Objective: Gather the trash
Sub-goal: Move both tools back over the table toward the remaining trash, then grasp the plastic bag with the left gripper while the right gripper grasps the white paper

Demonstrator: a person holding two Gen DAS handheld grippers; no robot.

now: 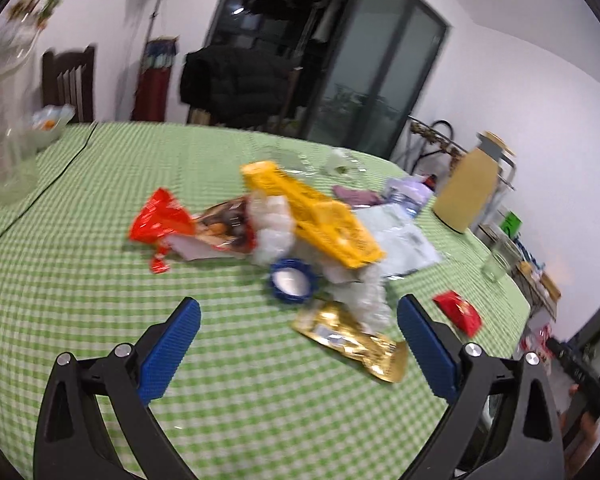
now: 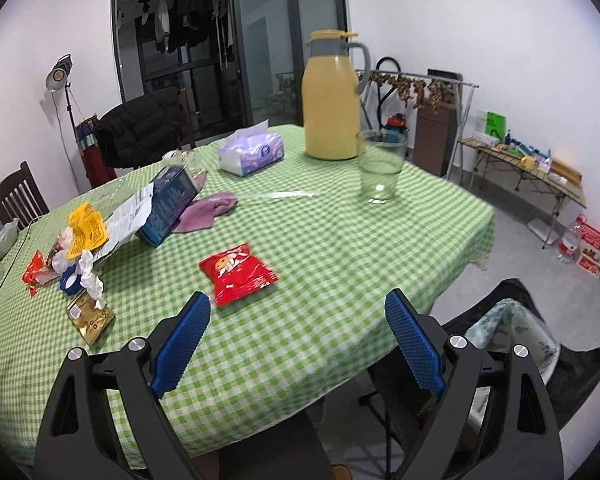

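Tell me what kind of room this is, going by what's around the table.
Most likely a dining area in a home: a table with a green checked tablecloth, a yellow thermos jug beside a tissue box, and clothes hanging behind the glass doors.

A yellow thermos jug (image 2: 332,100) stands on the green checked counter (image 2: 320,248), an empty clear glass (image 2: 380,168) just beside it. A purple tissue box (image 2: 252,152) sits nearby; a dark jacket (image 2: 140,132) drapes a chair beyond.

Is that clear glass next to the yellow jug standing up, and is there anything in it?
Upright and empty: the glass stands mouth up, the checked cloth showing clearly through it.
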